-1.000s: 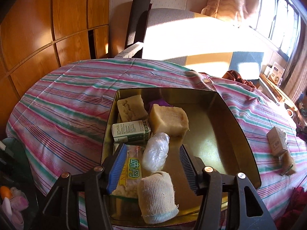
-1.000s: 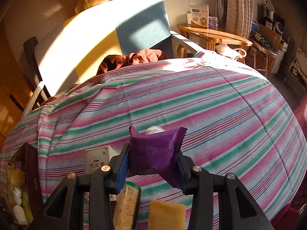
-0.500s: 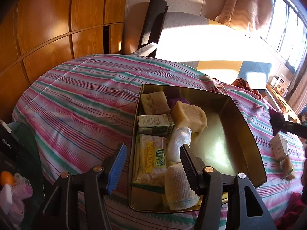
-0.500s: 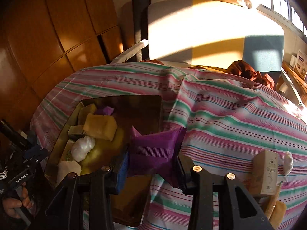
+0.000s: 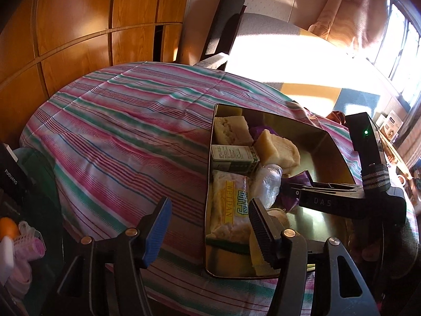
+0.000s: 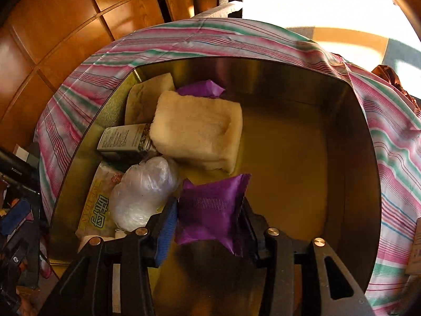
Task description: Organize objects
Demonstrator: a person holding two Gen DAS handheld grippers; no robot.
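Two grippers: your right gripper (image 6: 208, 217) clamps the purple packet (image 6: 211, 210) over the gold tin (image 6: 350, 142). Your left gripper (image 5: 208, 220) hangs empty, jaws spread, at the tin's near edge.

A gold metal tin (image 6: 350, 142) with a polished, mirror-like inside sits on a striped woven cloth (image 5: 118, 137), soft and matt. A purple packet (image 6: 210, 208) of glossy, crinkled foil shows a ribbed seal — its surface catches the light. A spongy beige block (image 6: 197, 139) looks coarse and porous. A clear plastic bag (image 6: 142, 192) is wrinkled and shiny. A small box (image 6: 123, 139) looks like matt printed card. Behind, wooden panels (image 5: 79, 21) are smooth and varnished.
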